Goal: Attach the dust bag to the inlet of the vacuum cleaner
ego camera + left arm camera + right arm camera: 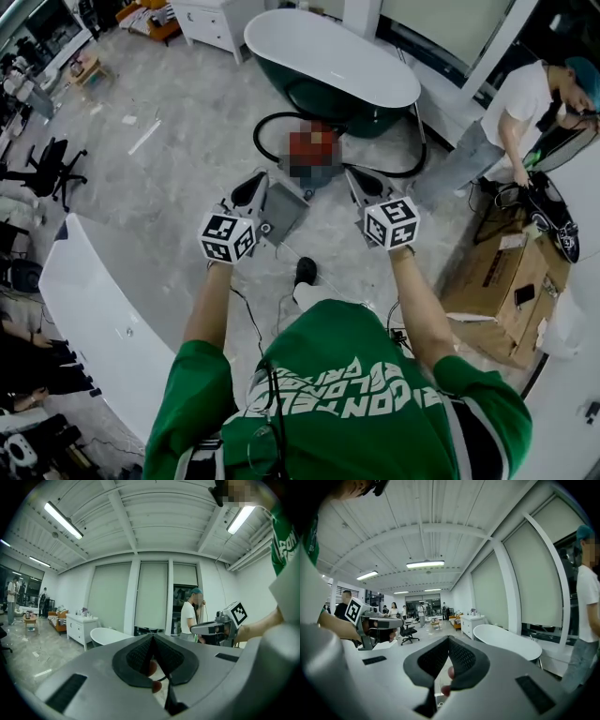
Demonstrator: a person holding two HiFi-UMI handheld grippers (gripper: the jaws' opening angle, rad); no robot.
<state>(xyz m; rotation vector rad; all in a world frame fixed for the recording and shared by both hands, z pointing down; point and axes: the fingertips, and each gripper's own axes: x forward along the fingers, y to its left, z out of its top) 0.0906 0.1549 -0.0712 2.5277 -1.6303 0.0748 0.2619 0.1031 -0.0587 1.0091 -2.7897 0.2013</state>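
Observation:
In the head view the red vacuum cleaner (314, 150), partly under a mosaic patch, sits on the floor ahead with its black hose (267, 127) looping round it. A flat grey square piece (284, 212), possibly the dust bag, lies on the floor just in front of it. My left gripper (253, 185) is held in the air above that piece, and my right gripper (360, 180) hovers to its right. Both are shut with nothing in them. In the left gripper view the left gripper (152, 637) points level into the room; the right gripper (448, 639) does the same.
A white and dark green bathtub (328, 61) stands behind the vacuum. A person in a white T-shirt (520, 108) works at the right, next to cardboard boxes (497, 281). A white counter (94, 309) runs along the left, with an office chair (52, 169) beyond it.

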